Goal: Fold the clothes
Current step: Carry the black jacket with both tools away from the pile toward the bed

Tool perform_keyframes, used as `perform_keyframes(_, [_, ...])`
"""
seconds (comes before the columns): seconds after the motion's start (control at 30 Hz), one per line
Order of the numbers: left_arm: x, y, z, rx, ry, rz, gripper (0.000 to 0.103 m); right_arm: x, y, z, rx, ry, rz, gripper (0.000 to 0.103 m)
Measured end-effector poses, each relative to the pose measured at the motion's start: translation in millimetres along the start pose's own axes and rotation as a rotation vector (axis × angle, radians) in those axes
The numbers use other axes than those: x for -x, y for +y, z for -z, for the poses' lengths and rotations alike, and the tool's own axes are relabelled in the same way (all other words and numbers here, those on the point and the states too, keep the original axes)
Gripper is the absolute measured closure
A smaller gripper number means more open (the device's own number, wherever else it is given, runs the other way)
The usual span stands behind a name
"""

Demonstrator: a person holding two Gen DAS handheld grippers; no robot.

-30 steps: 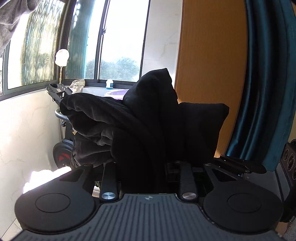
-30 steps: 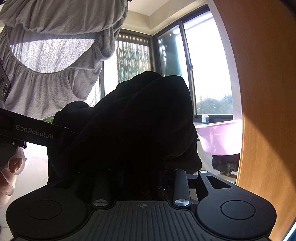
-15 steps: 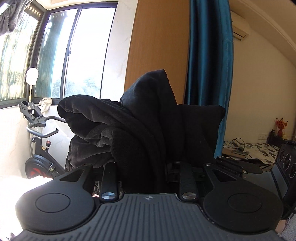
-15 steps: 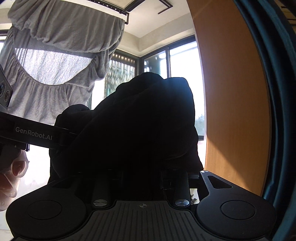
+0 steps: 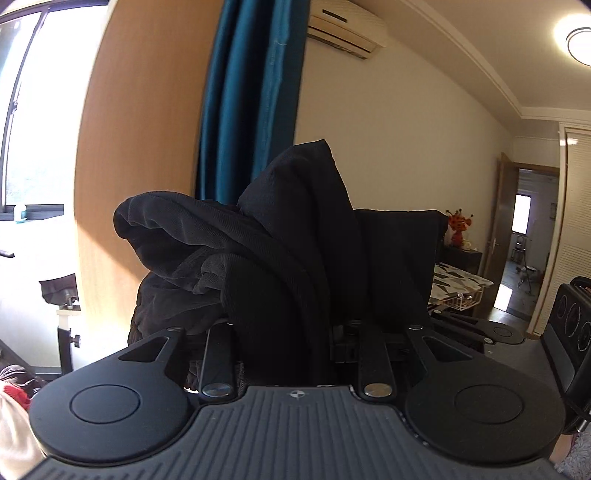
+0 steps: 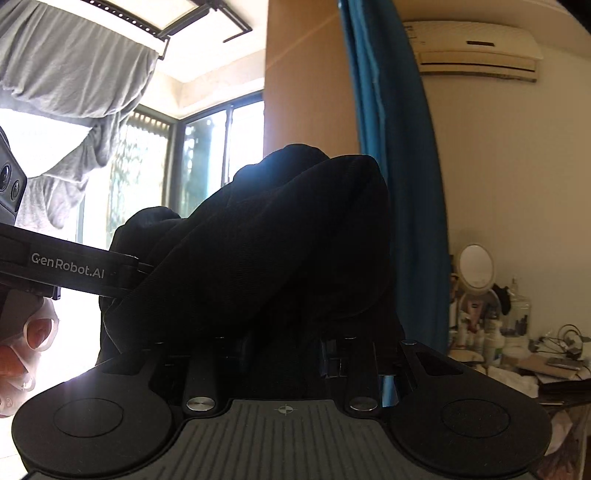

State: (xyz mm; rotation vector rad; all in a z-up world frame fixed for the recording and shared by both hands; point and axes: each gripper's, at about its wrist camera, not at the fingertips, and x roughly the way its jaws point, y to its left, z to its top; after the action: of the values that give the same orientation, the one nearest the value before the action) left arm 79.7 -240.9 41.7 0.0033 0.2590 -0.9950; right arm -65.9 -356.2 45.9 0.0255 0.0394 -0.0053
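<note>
1. Between the earlier frames and this one, both views swung from the bright window toward the room's interior; the bunched cloth kept its shape in your tools.
2. Nearest, your left gripper [image 5: 284, 328] was clamped on the black garment [image 5: 295, 236], which rose in thick bunched folds straight out of the jaws.
3. Your right gripper [image 6: 284, 343] was likewise closed on the same black garment [image 6: 266, 251]; the left tool's body crossed the right view at its left edge, so the two grips sat close together.
4. Judged from this, the garment was being carried aloft, with no laying surface visible. You would have done well to keep both grips firm and move the grippers apart to open the bunch before any crease.
5. Farther off stood a teal curtain [image 5: 251, 110] and a wooden panel [image 5: 147, 129].
6. Beyond, a cluttered dresser [image 6: 517, 347] and a patterned table [image 5: 458, 284] narrowed the space.
7. Farthest, grey laundry [image 6: 74, 66] hung overhead; an air conditioner [image 5: 347, 33] sat high.
</note>
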Motion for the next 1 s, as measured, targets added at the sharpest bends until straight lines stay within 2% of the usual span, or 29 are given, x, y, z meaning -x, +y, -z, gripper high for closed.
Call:
perform_keyframes(0.17, [-72, -82, -3, -0.034, 0.000, 0.095, 0.075, 51, -105, 15, -0.004, -0.027, 0.101, 0.072])
perform_keyframes(0.3, [-135, -158, -7, -0.037, -0.005, 0.182, 0.075, 90, -192, 16, 0.012, -0.020, 0.169, 0.072])
perform_keyframes(0.5, [-225, -243, -12, -0.024, 0.000, 0.286, 0.075, 141, -298, 15, 0.052, 0.010, 0.284, 0.072])
perform_keyframes(0.7, [-303, -290, -2, -0.044, 0.055, 0.428, 0.074, 173, -379, 30, 0.029, 0.051, 0.434, 0.072])
perform_keyframes(0.9, [-403, -329, 8, -0.051, 0.113, 0.586, 0.074, 180, -455, 52, -0.009, 0.103, 0.588, 0.072])
perform_keyframes(1.0, [-460, -346, 8, -0.047, 0.124, 0.659, 0.075, 171, -498, 55, -0.010, 0.121, 0.667, 0.072])
